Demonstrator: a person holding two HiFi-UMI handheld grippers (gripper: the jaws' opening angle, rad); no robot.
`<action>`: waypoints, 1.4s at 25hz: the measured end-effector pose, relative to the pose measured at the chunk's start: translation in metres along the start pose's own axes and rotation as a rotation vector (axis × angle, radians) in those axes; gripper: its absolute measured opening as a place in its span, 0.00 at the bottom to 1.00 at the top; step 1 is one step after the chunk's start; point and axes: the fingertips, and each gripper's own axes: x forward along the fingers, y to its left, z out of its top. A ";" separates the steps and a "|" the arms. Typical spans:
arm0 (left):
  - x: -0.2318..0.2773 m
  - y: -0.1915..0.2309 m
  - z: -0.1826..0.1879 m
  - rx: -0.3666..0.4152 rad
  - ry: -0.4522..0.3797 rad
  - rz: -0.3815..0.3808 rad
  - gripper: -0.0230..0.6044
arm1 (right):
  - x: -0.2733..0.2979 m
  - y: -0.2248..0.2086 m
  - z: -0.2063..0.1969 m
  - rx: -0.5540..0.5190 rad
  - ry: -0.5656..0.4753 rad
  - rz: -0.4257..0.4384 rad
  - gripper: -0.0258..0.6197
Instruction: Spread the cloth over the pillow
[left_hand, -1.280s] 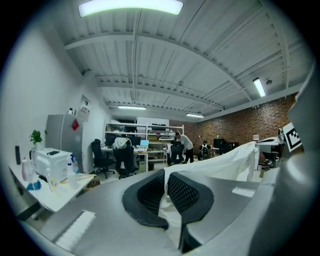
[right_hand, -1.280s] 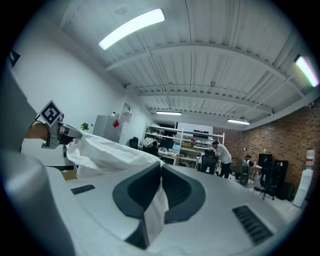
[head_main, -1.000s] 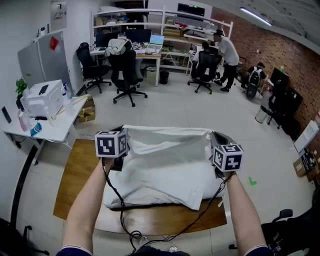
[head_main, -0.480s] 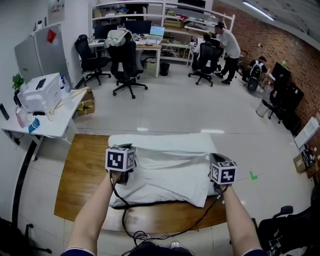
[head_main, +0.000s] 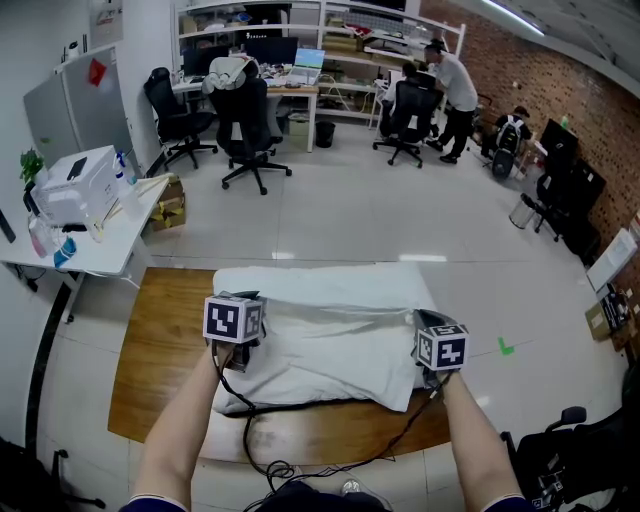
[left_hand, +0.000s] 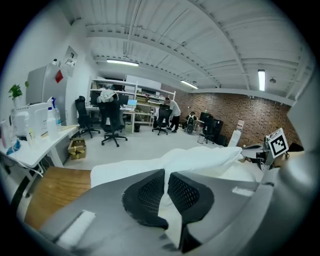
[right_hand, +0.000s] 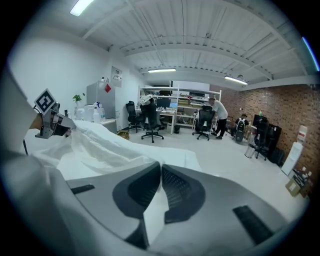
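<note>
A white cloth (head_main: 325, 320) lies draped over the white pillow (head_main: 330, 385) on the wooden table (head_main: 160, 340). My left gripper (head_main: 237, 345) is shut on the cloth's near left corner, and white fabric (left_hand: 167, 212) shows pinched between its black pads (left_hand: 145, 195). At the near right corner my right gripper (head_main: 432, 368) is shut on the cloth (right_hand: 100, 150) too, with fabric between its pads (right_hand: 177, 192). The cloth stretches between both grippers. From the right gripper view the left gripper (right_hand: 50, 122) shows at the far left.
Black cables (head_main: 300, 440) trail across the table's front edge. A white side table (head_main: 90, 240) with a printer stands to the left. Office chairs (head_main: 245, 130), desks and people (head_main: 455, 85) are far back across the floor. A green floor mark (head_main: 506, 348) lies to the right.
Both grippers have come down and toward me with the cloth. The cloth, held high and billowing a second ago, now lies flatter across the pillow.
</note>
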 end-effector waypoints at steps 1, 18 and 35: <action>-0.002 -0.002 0.001 0.011 -0.001 -0.017 0.06 | -0.001 0.000 0.000 0.003 0.001 0.001 0.08; -0.054 0.004 0.004 0.011 -0.108 -0.133 0.29 | -0.015 0.008 0.026 0.015 -0.053 0.004 0.08; -0.077 0.007 -0.016 0.045 -0.085 -0.171 0.25 | -0.015 -0.035 0.018 0.052 0.004 -0.104 0.08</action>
